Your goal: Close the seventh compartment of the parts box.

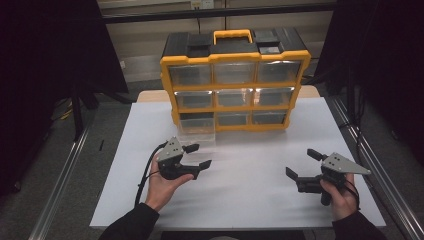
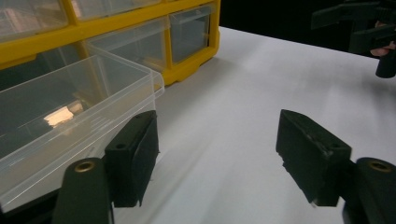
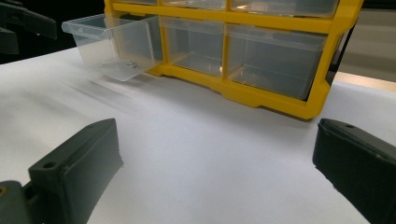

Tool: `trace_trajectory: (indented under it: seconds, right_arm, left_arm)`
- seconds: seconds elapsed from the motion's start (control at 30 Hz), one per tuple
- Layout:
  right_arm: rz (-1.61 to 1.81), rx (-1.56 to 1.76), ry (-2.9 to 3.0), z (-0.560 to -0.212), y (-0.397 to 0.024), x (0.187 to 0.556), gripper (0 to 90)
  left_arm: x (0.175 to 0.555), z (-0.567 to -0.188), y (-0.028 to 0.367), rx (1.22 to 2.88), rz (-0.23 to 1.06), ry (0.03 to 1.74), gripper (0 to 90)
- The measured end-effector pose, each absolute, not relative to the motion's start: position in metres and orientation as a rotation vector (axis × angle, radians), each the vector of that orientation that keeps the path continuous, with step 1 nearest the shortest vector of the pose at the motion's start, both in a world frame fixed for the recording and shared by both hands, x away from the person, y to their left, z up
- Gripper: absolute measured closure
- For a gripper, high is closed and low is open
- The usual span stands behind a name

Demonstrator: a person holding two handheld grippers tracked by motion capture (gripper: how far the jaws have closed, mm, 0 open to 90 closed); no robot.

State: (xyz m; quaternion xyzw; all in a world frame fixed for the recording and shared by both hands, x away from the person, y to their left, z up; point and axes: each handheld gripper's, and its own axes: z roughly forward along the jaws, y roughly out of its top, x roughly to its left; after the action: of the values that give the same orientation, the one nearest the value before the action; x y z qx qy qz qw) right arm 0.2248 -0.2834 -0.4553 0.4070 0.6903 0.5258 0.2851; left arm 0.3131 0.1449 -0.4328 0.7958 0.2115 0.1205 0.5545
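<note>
High view: drawer (image 1: pixel 197 134) (pulled out)

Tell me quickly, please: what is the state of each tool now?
Left tool: open, holding nothing; the pulled-out clear drawer is beside one jaw, not gripped.
Right tool: open, holding nothing, above the white table.

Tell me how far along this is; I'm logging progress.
Done: the bottom-left drawer of the yellow organizer is pulled out. In hand: nothing; the left claw sits open beside it, right claw open too. Whatever follows has not begun.
</note>
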Motion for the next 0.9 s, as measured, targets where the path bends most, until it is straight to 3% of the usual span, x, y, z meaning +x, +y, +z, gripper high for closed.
trace_trajectory:
  seconds: [0.17,0.23,0.37,0.43,0.53,0.8,0.9]
  right_arm:
    - [1.407,1.088,1.847,-0.455,-0.283,0.225,0.7]
    - [1.408,1.088,1.848,-0.455,-0.283,0.225,0.7]
    - [1.406,1.083,1.849,-0.455,-0.283,0.225,0.7]
    - [1.406,1.083,1.851,-0.455,-0.283,0.225,0.7]
    - [1.407,1.082,1.85,-0.455,-0.283,0.225,0.7]
    - [1.407,1.083,1.851,-0.455,-0.283,0.225,0.7]
    - [1.406,1.081,1.85,-0.455,-0.283,0.225,0.7]
  left_arm:
    - [0.312,-0.435,0.144,1.901,0.282,0.493,43.4]
    - [0.311,-0.435,0.144,1.924,0.342,0.522,48.9]
    - [0.315,-0.439,0.146,1.911,0.301,0.52,56.4]
    - [0.316,-0.442,0.147,1.904,0.314,0.542,67.2]
    - [0.317,-0.445,0.146,1.905,0.324,0.58,68.2]
    - [0.32,-0.447,0.15,1.947,0.344,0.565,87.7]
    - [0.323,-0.447,0.151,1.951,0.349,0.572,90.0]
